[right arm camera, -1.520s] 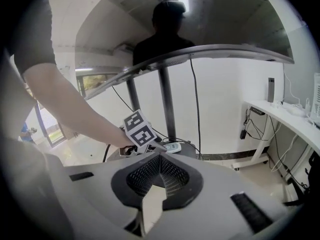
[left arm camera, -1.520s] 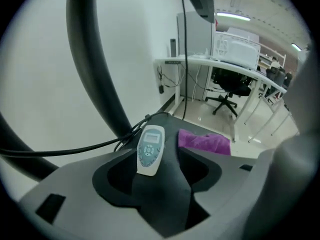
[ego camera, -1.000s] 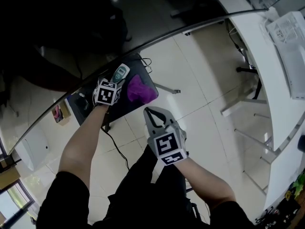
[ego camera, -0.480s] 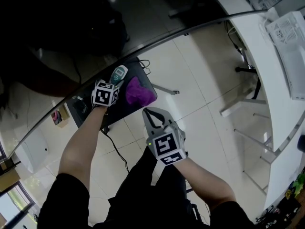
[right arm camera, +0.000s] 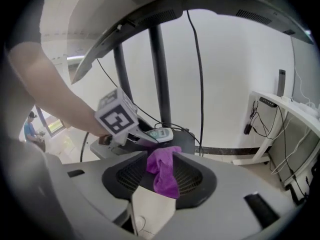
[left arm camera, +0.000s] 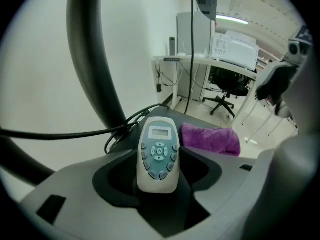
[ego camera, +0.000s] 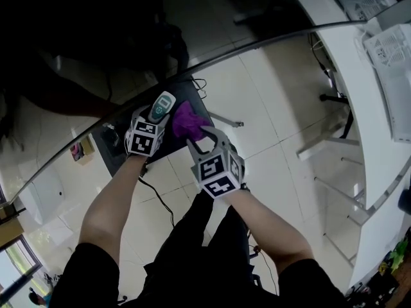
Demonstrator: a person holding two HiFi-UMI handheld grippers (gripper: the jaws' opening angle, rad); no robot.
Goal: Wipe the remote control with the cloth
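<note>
Black table (ego camera: 168, 147) bearing purple cloth (ego camera: 186, 119), on pale floor tiles (ego camera: 276, 108).

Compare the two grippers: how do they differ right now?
The left gripper has just closed further and grips the remote control. The right gripper has just opened, jaws apart around the purple cloth, not pressing it. The remote control is held, while the cloth lies on the dark table. Both grippers point downward.

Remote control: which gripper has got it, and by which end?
The left gripper holds the remote control by its lower end, with the screen end sticking out. Its jaws have just been closing on it.
</note>
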